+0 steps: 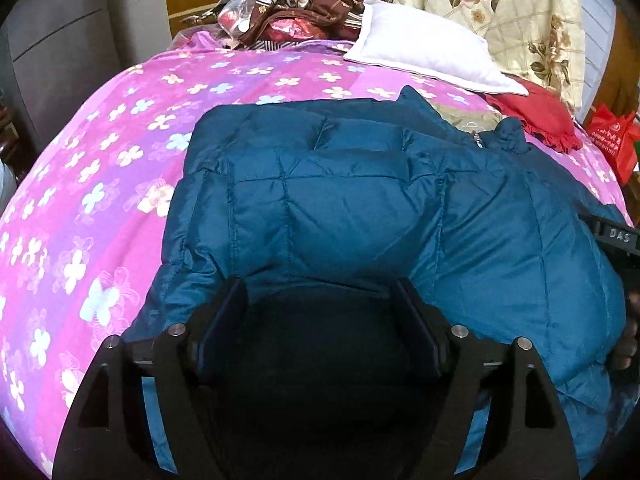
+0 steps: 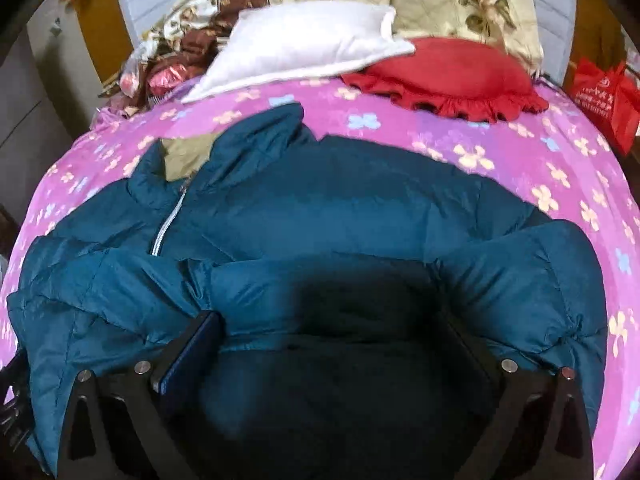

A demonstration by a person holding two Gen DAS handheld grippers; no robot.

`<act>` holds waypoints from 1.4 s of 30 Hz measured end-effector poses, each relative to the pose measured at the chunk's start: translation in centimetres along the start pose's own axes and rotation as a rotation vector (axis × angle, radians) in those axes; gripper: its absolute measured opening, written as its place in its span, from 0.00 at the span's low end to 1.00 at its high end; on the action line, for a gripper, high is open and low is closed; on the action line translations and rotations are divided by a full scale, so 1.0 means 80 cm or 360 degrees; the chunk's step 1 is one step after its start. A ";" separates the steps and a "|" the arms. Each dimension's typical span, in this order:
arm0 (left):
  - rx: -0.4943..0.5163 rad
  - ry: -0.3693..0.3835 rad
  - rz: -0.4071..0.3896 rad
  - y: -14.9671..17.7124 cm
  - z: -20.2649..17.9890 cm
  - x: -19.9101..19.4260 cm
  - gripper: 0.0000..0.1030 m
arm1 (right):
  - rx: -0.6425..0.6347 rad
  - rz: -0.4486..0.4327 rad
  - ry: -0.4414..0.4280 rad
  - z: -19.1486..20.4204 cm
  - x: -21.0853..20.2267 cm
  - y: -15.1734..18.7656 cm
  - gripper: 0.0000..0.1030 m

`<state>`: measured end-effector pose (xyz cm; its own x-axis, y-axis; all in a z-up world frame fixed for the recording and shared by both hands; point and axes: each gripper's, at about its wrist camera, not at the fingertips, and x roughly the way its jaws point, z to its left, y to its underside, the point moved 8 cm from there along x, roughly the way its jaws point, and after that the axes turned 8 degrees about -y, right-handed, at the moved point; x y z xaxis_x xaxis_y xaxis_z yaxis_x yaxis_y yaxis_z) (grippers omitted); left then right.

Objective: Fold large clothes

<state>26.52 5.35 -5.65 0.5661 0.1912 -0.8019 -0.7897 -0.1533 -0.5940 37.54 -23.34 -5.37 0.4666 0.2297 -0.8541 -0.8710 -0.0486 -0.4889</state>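
Note:
A large teal puffer jacket (image 1: 340, 200) (image 2: 320, 208) lies spread on a pink floral bedsheet (image 1: 100, 180) (image 2: 520, 152), collar (image 2: 272, 132) toward the pillows and its silver zipper (image 2: 168, 224) partly undone. My left gripper (image 1: 320, 286) hovers low over the jacket's left side, jaws wide apart, with shadowed padding between them but not pinched. My right gripper (image 2: 330, 316) stands wide open over the jacket's right side above a puffy fold; its right finger is lost in shadow. In the left wrist view the right gripper's black body (image 1: 616, 236) shows at the right edge, with the person's hand (image 1: 624, 344) below it.
A white pillow (image 1: 420, 48) (image 2: 304, 40) and a red frilled cushion (image 2: 444, 72) lie beyond the collar. Behind them are a cream rose-print quilt (image 1: 492, 12) and a heap of brown floral fabric (image 1: 312, 4). A red bag (image 2: 604, 100) stands off the bed's right side.

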 end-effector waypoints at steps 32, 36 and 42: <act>-0.0031 0.0187 -0.0378 -0.029 -0.019 -0.084 0.89 | -0.0165 -0.0519 0.0017 0.089 -0.120 0.056 0.99; 0.0190 0.0146 -0.0276 -0.006 -0.058 -0.057 0.89 | -0.0102 -0.0484 0.0049 0.050 -0.116 0.078 0.99; 0.0182 0.0105 -0.0094 0.010 -0.055 -0.018 0.92 | -0.0055 -0.0359 0.0023 0.028 -0.062 0.100 1.00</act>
<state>26.14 0.65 -5.21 0.6235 0.1321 -0.7705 -0.7743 -0.0315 -0.6320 27.88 -22.67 -4.65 0.6515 0.2244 -0.7247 -0.7386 -0.0307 -0.6735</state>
